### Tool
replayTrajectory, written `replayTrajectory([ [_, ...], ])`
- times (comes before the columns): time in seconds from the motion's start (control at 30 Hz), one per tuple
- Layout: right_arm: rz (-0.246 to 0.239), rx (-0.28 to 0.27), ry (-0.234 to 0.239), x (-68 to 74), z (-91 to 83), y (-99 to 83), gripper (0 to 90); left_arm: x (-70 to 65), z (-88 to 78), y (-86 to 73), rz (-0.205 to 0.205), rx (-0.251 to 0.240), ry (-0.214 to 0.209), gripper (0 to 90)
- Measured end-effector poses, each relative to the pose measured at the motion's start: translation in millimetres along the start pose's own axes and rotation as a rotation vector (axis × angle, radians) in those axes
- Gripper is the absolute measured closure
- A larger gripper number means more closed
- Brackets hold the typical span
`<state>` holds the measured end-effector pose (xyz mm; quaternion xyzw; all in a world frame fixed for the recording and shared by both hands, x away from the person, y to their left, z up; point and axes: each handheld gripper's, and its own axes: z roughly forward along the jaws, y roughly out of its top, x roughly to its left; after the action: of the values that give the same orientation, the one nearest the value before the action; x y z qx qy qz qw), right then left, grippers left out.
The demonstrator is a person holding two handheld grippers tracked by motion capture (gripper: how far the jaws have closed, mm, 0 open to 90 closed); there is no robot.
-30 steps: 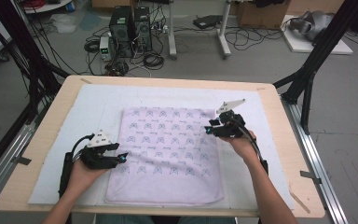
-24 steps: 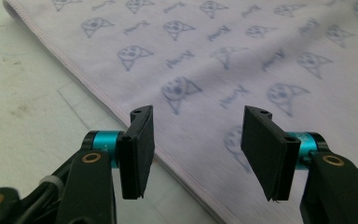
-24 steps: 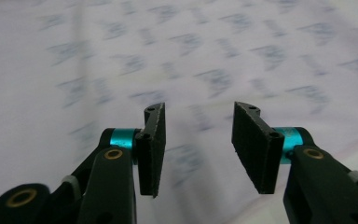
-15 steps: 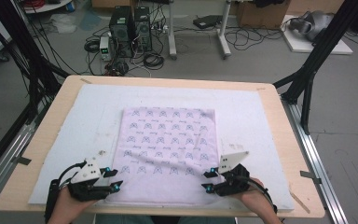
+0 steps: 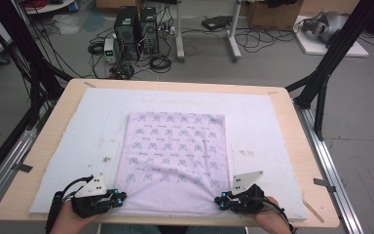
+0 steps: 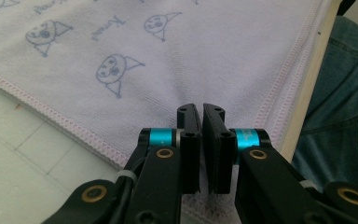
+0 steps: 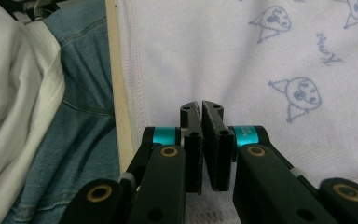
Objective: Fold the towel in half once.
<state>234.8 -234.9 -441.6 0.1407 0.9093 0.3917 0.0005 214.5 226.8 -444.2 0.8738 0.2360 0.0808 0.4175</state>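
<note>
A lilac towel [image 5: 175, 151] printed with small cartoon faces lies flat on the white mat [image 5: 263, 126] in the high view. My left gripper [image 5: 119, 197] sits at the towel's near left corner, and my right gripper [image 5: 220, 200] at its near right corner. In the left gripper view the left gripper [image 6: 201, 108] is shut, with towel cloth [image 6: 223, 56] puckering away from the tips. The right gripper view shows the same: the right gripper [image 7: 201, 105] is shut on the towel [image 7: 242, 60] close to its hemmed near edge. Creases run from both corners.
The mat covers most of a wooden table [image 5: 292, 105]. Black frame legs [image 5: 328, 63] stand at both sides, and computer towers [image 5: 136, 27] and cables lie on the floor beyond. The person's jeans [image 7: 74, 121] are just past the near table edge.
Both grippers have come back from the towel's sides to its near corners and now grip the cloth there. The near end of the towel has creased.
</note>
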Motion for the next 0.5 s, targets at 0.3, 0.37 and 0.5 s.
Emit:
replayTrajectory([
  [0.3,0.071,-0.070,-0.059,-26.8,-10.3,14.4,64.5,22.7,-8.3,14.7,-0.083,-0.073,0.070,60.1],
  [0.37,0.088,-0.074,-0.100,-36.9,-12.4,20.5,60.7,29.9,-7.7,18.9,-0.100,-0.081,0.109,54.9],
  [0.5,0.126,-0.103,-0.144,-60.5,-15.3,28.1,54.4,44.3,-4.1,26.8,-0.139,-0.106,0.144,46.8],
])
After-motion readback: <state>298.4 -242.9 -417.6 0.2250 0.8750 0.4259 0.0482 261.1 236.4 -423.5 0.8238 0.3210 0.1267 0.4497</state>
